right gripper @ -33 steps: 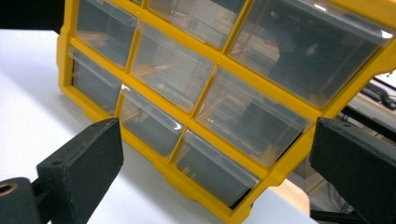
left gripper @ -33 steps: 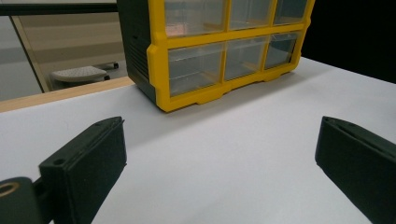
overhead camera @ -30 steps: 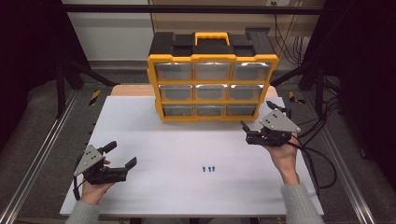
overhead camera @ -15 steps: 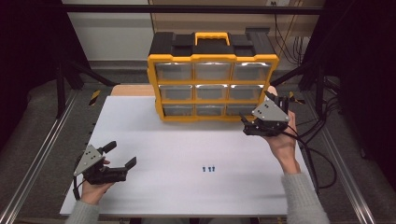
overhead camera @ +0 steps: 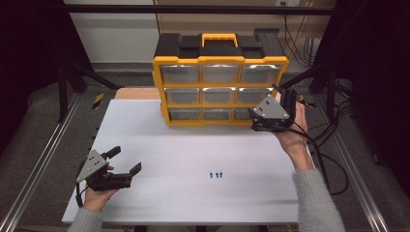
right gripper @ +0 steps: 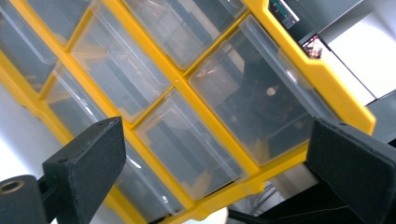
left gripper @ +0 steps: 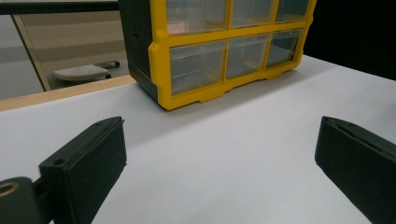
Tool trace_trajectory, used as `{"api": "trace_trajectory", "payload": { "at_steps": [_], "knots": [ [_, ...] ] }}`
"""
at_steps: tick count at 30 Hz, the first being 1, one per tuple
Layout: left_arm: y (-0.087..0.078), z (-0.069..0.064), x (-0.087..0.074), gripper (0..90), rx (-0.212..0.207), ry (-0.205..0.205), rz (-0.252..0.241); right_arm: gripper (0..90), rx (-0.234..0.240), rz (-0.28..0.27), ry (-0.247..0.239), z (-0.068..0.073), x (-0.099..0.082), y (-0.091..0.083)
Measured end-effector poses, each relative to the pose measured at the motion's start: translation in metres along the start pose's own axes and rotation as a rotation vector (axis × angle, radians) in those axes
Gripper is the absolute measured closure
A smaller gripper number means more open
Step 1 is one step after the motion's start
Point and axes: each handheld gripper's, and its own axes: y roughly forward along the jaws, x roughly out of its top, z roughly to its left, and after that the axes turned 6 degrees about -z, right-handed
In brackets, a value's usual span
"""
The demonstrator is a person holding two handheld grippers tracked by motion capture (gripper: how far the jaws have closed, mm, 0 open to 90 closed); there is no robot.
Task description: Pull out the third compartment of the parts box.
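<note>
We work at a white table (overhead camera: 159,145), and the biggest thing on it is the yellow-and-black drawer cabinet (overhead camera: 220,79) standing upright at the far edge, its nine clear drawers facing us so that we can reach them from the front. The carry handle (overhead camera: 220,39) on top lies flat.

Our right gripper (overhead camera: 261,118) hangs in front of the cabinet's lower right corner, close to the lower right drawer (right gripper: 187,149), which its own view shows shut and see-through. Its jaws stand wide apart there, and we judge it is held tilted so the jaws can close on that drawer's front lip. It is not touching the drawer yet as far as we can tell.

Our left gripper (overhead camera: 126,168) rests low at the near left of the table, well apart from the cabinet, jaws wide and holding nothing; we take it to be waiting out of the way.

Smallest are the little blue parts (overhead camera: 216,175) lying together on the table near us, between the two hands, probably meant for a drawer.
</note>
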Motion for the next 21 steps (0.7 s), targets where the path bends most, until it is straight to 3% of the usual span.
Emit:
{"api": "trace_trajectory", "payload": {
  "at_steps": [21],
  "knots": [
    [-0.001, 0.000, 0.001, 1.6, 0.002, 0.000, -0.002, 9.1, -0.100, 0.022, -0.196, 0.003, 0.012, 0.018]
  ]
}}
